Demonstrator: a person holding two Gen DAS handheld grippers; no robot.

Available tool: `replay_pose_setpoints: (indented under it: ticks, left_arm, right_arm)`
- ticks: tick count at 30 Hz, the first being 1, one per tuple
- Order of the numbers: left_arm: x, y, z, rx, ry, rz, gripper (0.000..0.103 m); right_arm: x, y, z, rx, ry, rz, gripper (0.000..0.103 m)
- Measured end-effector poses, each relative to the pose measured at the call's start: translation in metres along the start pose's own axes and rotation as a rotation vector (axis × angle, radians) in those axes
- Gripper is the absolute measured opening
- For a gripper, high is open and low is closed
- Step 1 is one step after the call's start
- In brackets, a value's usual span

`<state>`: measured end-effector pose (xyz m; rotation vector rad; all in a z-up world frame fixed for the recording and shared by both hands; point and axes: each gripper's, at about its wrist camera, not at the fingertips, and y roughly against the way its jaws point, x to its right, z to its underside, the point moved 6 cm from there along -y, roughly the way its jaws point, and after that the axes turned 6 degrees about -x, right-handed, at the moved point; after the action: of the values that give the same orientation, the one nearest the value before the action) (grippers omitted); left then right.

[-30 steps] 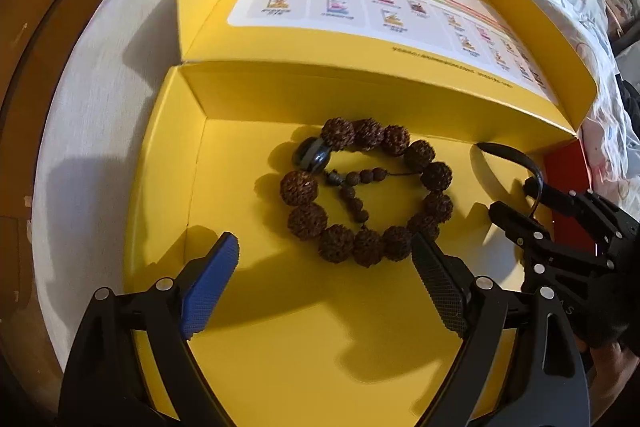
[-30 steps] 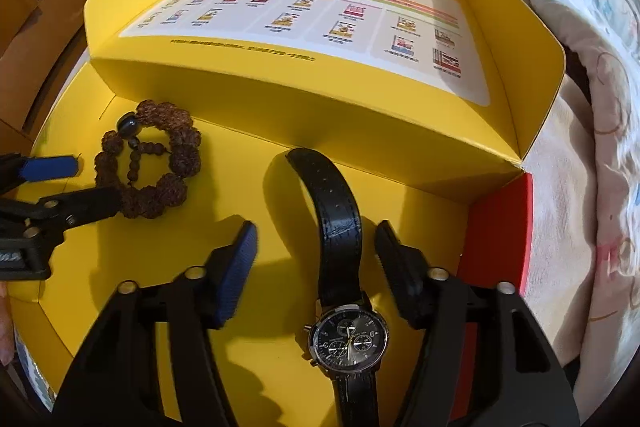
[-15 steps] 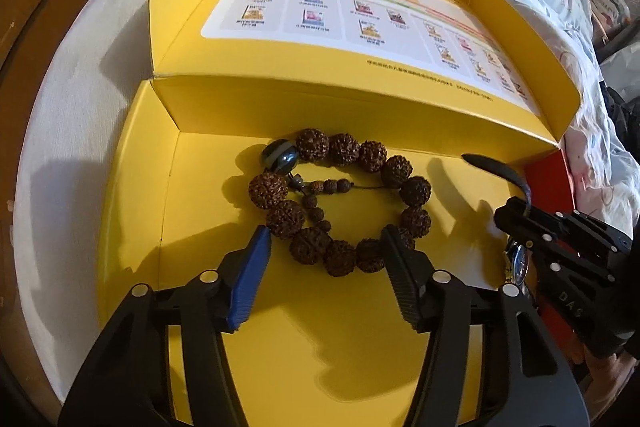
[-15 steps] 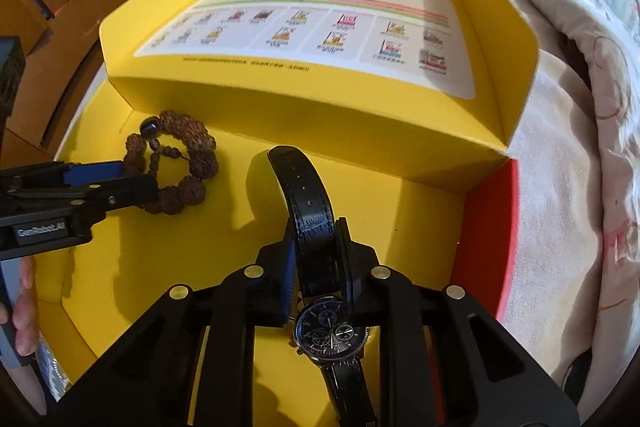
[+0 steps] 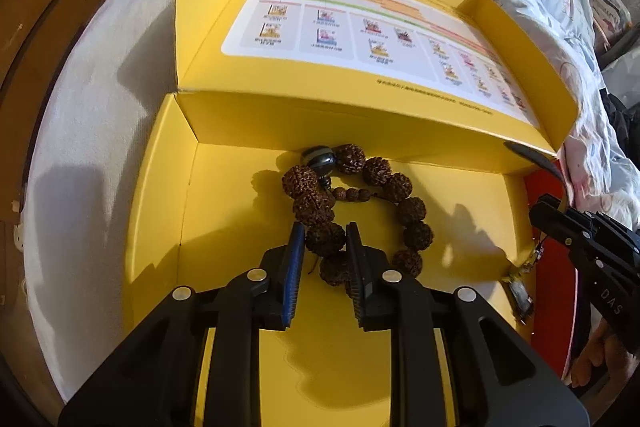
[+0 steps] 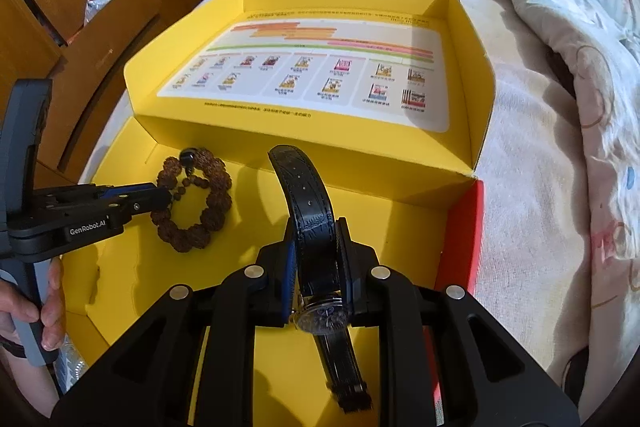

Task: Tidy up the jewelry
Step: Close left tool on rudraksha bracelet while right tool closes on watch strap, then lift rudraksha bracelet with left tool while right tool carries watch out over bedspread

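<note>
A brown bead bracelet [image 5: 408, 211] with one dark bead lies in the yellow box [image 5: 224, 227] near its back wall. My left gripper [image 5: 324, 231] is closing its jaws, and the pads press on one bead of the near side. In the right wrist view it [image 6: 164, 197] reaches the bracelet [image 6: 212, 203] from the left. My right gripper [image 6: 318, 227] is shut on the black strap of a wristwatch [image 6: 304, 187]. The dial sits just behind the pads and the other strap end hangs below. The right gripper [image 5: 538, 217] also shows at the left wrist view's right edge.
The box's open lid [image 6: 464, 99] lies flat behind, with a printed sheet [image 6: 320, 79] inside. The outer side of the box is red [image 6: 460, 227]. Bedding [image 6: 560, 27] lies to the right and wooden cupboards [image 6: 60, 7] stand to the left. A hand [image 6: 48, 311] holds the left gripper's handle.
The left jaws came in from wide apart onto a bead of the bracelet. The right jaws shut on the watch strap, and the watch has risen a little with them.
</note>
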<state>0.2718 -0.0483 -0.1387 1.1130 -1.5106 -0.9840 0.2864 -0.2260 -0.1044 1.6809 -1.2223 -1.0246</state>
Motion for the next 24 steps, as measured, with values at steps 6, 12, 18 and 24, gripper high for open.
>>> replay_pose_setpoints:
  ticks: [6,12,18,24]
  left_arm:
    - [0.003,0.022,0.001,0.042,-0.011,0.001,0.021]
    - [0.01,0.045,0.003,0.08,-0.025,0.013,0.021]
    - [0.022,0.064,0.005,0.114,-0.044,0.011,0.021]
    - [0.028,0.083,0.01,0.144,-0.052,0.008,0.021]
  right_arm:
    - [-0.003,0.02,-0.003,0.041,-0.002,-0.027,0.017]
    - [-0.004,0.04,-0.005,0.079,-0.004,-0.036,0.015]
    - [-0.005,0.063,-0.003,0.112,-0.004,-0.033,0.007]
    - [-0.006,0.079,0.002,0.128,-0.005,-0.034,0.006]
